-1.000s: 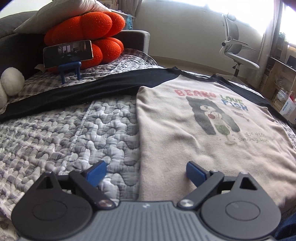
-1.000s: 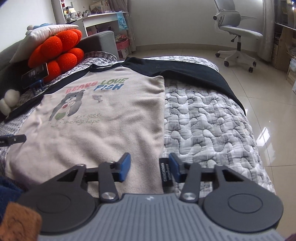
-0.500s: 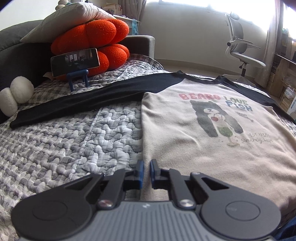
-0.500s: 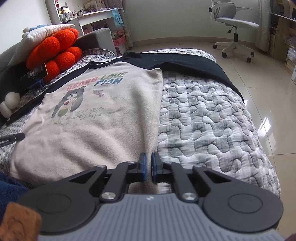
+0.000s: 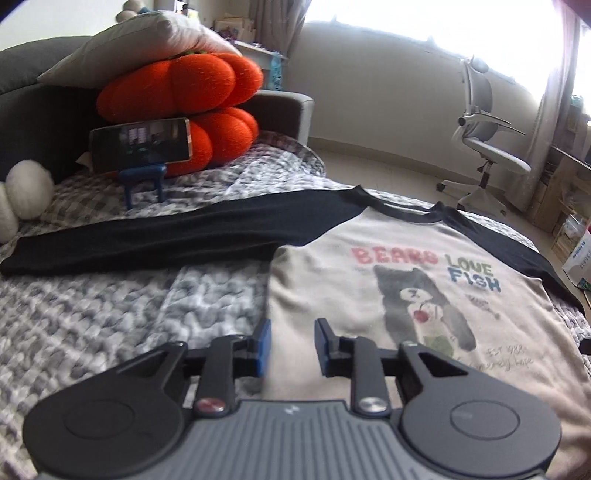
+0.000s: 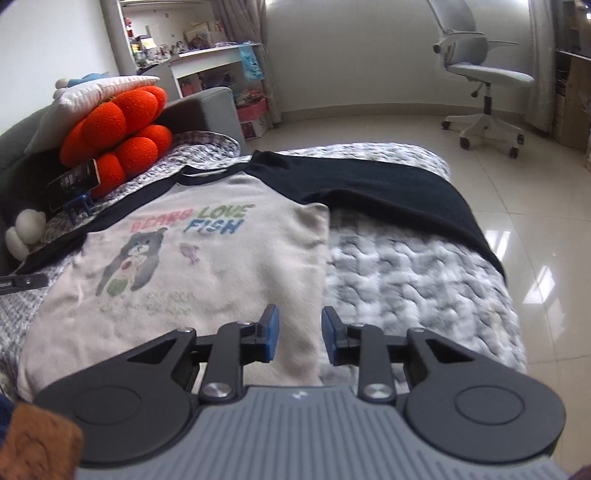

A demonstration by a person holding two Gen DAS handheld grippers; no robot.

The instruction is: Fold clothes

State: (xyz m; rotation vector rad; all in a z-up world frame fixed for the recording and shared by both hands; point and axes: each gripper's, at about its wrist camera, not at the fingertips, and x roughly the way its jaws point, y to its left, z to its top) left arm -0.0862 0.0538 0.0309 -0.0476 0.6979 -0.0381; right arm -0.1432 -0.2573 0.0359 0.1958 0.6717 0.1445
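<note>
Shirt (image 5: 369,295) flat on quilted bed (image 5: 110,314)

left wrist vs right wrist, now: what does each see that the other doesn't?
Left wrist only: the shirt's left black sleeve stretched flat across the quilt, the bright window, and the open left gripper over the shirt's left side edge.

Right wrist only: the right black sleeve draped toward the bed edge, the cluttered white desk, glossy floor tiles, and the open right gripper over the shirt's right side edge.

Both: the bear-print raglan shirt, grey quilt, orange cushions, phone on its blue stand, and office chair.
</note>
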